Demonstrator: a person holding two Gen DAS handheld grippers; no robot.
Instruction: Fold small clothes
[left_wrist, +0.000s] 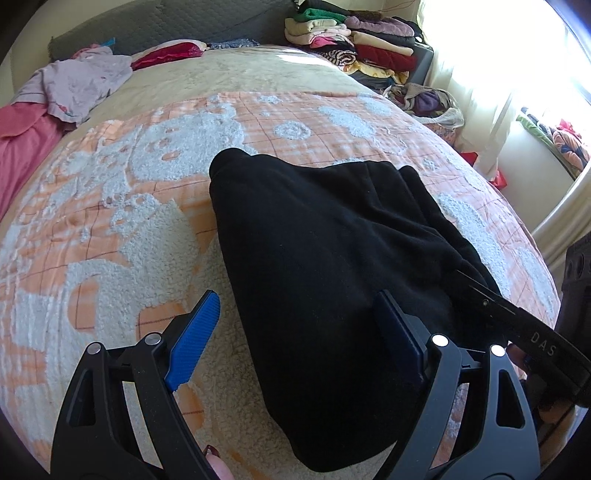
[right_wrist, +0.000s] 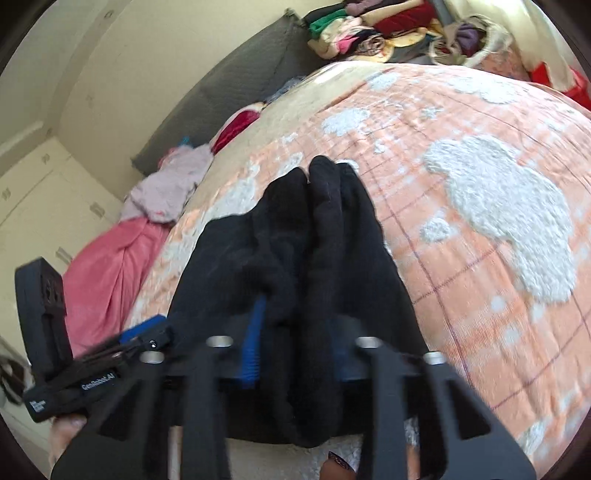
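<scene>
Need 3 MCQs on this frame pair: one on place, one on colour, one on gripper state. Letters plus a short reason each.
1. Where does the black garment lie?
A. on the orange-and-white blanket
B. on the stacked clothes
C. on the floor

2. What colour are the left gripper pads?
A. red
B. blue
C. green

3. How is the right gripper set?
A. wide open, nothing between
B. out of view
C. closed on the black garment

Key:
1 A, the blanket shows all around it.
2 B, blue pads show in the left wrist view.
3 C, black cloth is bunched between its fingers in the right wrist view.
</scene>
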